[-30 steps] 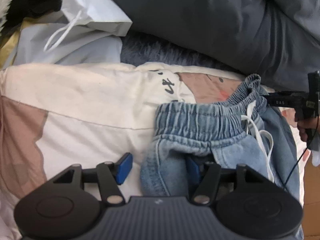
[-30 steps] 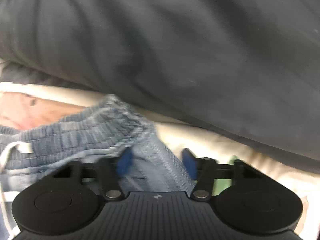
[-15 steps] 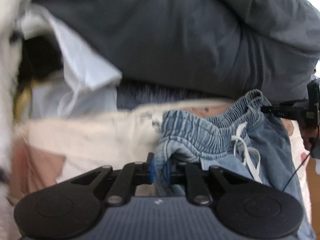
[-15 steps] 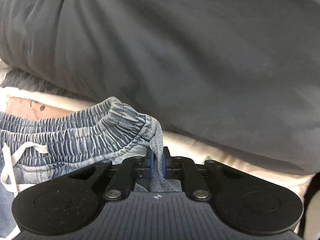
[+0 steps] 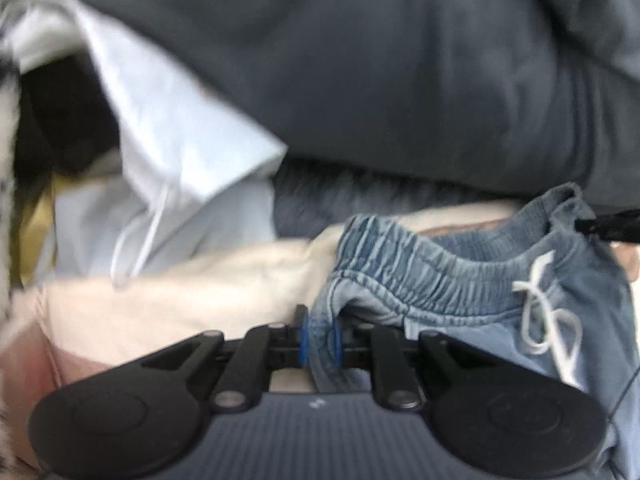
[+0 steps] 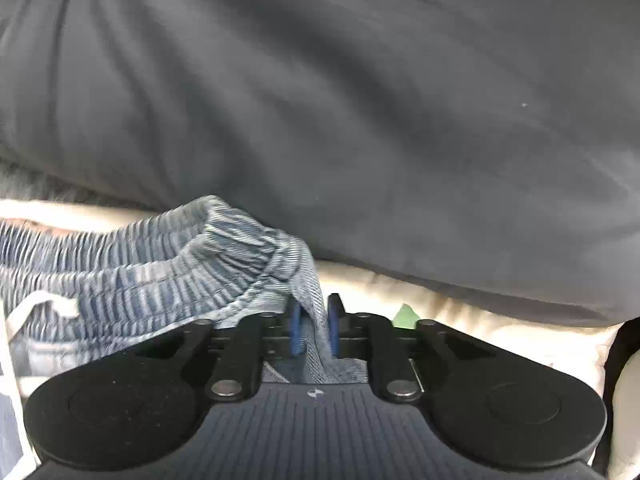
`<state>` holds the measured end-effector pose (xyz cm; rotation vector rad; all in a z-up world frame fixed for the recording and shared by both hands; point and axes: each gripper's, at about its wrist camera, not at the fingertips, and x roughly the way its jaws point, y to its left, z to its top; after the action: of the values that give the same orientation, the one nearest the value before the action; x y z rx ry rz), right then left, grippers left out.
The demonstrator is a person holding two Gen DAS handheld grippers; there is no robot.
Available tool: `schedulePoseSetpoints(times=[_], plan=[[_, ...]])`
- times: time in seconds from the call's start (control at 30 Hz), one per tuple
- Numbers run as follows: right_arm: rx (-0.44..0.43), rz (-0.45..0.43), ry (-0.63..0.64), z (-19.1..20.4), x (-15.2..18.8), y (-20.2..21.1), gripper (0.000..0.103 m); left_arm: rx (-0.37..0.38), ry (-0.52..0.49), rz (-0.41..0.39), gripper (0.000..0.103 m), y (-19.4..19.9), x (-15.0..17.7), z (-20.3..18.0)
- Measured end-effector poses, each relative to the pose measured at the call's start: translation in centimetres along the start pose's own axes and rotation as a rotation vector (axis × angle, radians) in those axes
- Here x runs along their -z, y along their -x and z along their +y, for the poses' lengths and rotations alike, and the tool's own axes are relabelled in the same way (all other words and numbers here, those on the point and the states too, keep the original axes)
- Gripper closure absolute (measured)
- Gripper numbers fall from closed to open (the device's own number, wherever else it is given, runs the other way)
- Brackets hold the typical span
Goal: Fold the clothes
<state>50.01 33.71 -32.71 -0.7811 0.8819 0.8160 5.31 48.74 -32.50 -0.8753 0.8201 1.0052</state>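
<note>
1. The denim shorts (image 5: pixel 460 280) lie on a cream blanket (image 5: pixel 200 300) with pink patches, their gathered waistband raised and stretched between the two grippers.
2. The left gripper (image 5: pixel 319 340) has its jaws nearly together, clamped on the left end of the waistband; a fold of denim fills the narrow gap between the blue pads (image 5: pixel 304 340).
3. The right gripper (image 6: pixel 314 330) has the right end of the waistband between its jaws, which are opening. The cloth lies against the right pad, while a slim gap shows beside the left one, so whether it is pinched at all is hard to say.
4. In the left view the tip of the right gripper shows as a dark shape at the far corner of the waistband, near the frame's right edge.
5. A white drawstring (image 5: pixel 548 332) hangs in a loose bow from the front of the waistband.
6. A dark grey duvet (image 6: pixel 360 120) bulges just behind the shorts and fills the upper part of both views.
7. A white bag (image 5: pixel 172 140) with a cord handle sits at the left, beyond the blanket; this view is blurred.
</note>
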Motion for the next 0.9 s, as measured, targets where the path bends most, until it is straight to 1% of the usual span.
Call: schedulePoseSetpoints(times=[0.07, 0.13, 0.2, 0.23, 0.3, 0.4, 0.5, 0.53, 0.6, 0.73, 0.8, 0.83, 0.9], plan=[[-0.013, -0.005, -0.034, -0.2, 0.1, 0.5, 0.074, -0.009, -0.023, 0.013, 0.086, -0.1, 0.2, -0.2], [-0.014, -0.025, -0.006, -0.1, 0.5, 1.4, 0.070, -0.021, -0.050, 0.023, 0.080, 0.4, 0.0, -0.5], [-0.015, -0.040, 0.009, -0.3, 0.9, 2.4, 0.067, -0.015, -0.032, 0.016, 0.071, 1.1, -0.2, -0.2], [-0.018, -0.046, -0.005, -0.6, 1.1, 3.0, 0.065, -0.015, -0.018, 0.012, 0.070, 1.4, -0.4, 0.0], [-0.026, -0.069, -0.005, -0.4, 2.0, 4.8, 0.064, -0.011, -0.012, -0.003, 0.070, 2.1, -0.4, -0.2], [-0.022, -0.102, 0.001, -0.2, 3.1, 7.1, 0.064, -0.031, -0.054, -0.046, 0.072, 3.7, -0.3, -1.1], [-0.070, -0.120, -0.041, -1.0, 2.6, 7.1, 0.064, -0.036, -0.065, -0.091, 0.072, 4.9, -0.4, -1.7], [-0.090, -0.122, -0.037, -1.0, 2.7, 7.1, 0.064, -0.034, -0.067, -0.104, 0.072, 5.3, -0.5, -1.8], [-0.132, -0.124, -0.019, -0.7, 2.9, 7.2, 0.064, -0.008, -0.070, -0.119, 0.073, 5.7, -0.7, -2.1], [-0.186, -0.111, 0.029, 2.2, 3.3, 7.4, 0.064, 0.066, -0.087, -0.108, 0.073, 5.4, -0.6, -3.0], [-0.210, -0.098, 0.037, 4.4, 3.2, 5.8, 0.064, 0.093, -0.117, -0.095, 0.073, 4.7, -0.3, -3.9], [-0.221, -0.091, 0.042, 5.5, 3.2, 4.9, 0.064, 0.097, -0.136, -0.089, 0.073, 4.1, -0.1, -4.4], [-0.213, -0.067, 0.050, 6.7, 3.4, 3.9, 0.064, 0.086, -0.153, -0.067, 0.073, 2.9, 0.2, -5.0]])
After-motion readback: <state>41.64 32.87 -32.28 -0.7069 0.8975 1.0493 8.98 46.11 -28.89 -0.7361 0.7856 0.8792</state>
